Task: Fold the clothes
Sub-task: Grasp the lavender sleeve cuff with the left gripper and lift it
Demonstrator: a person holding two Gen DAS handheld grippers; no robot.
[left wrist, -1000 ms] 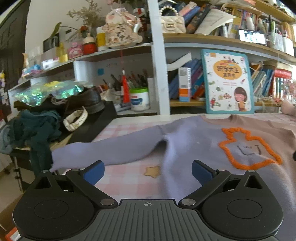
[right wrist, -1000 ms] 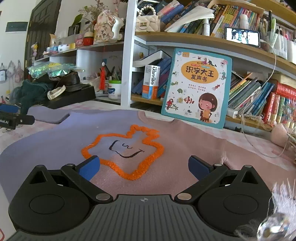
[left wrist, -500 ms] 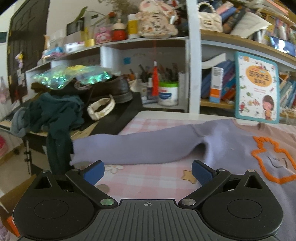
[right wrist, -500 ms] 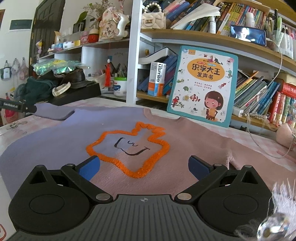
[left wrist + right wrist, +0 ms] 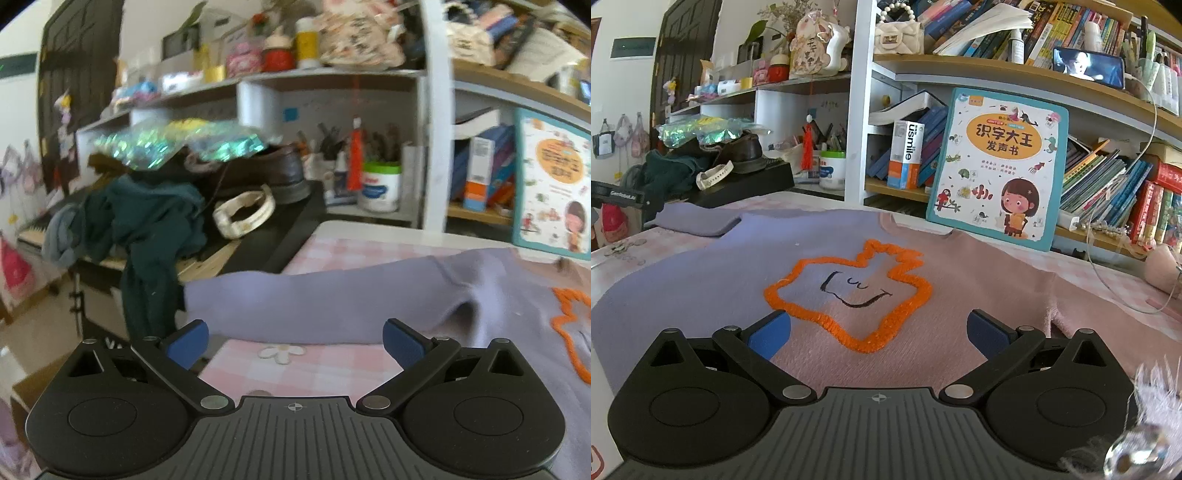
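The sweater (image 5: pixel 713 273) runs off frame; its sleeve (image 5: pixel 314 302) looks blurred. Left gripper (image 5: pixel 295 341) and right gripper (image 5: pixel 879 332) both gape wide, holding nothing

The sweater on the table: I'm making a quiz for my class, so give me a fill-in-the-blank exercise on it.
1. The shape outlined on the sweater chest is stitched in ___ yarn.
2. The left gripper faces the sweater's long ___, which lies flat.
3. Both it and the right gripper have their jaws ___.
4. Behind the sweater, a children's ___ leans upright against the shelf.

Missing words: orange; sleeve; open; book
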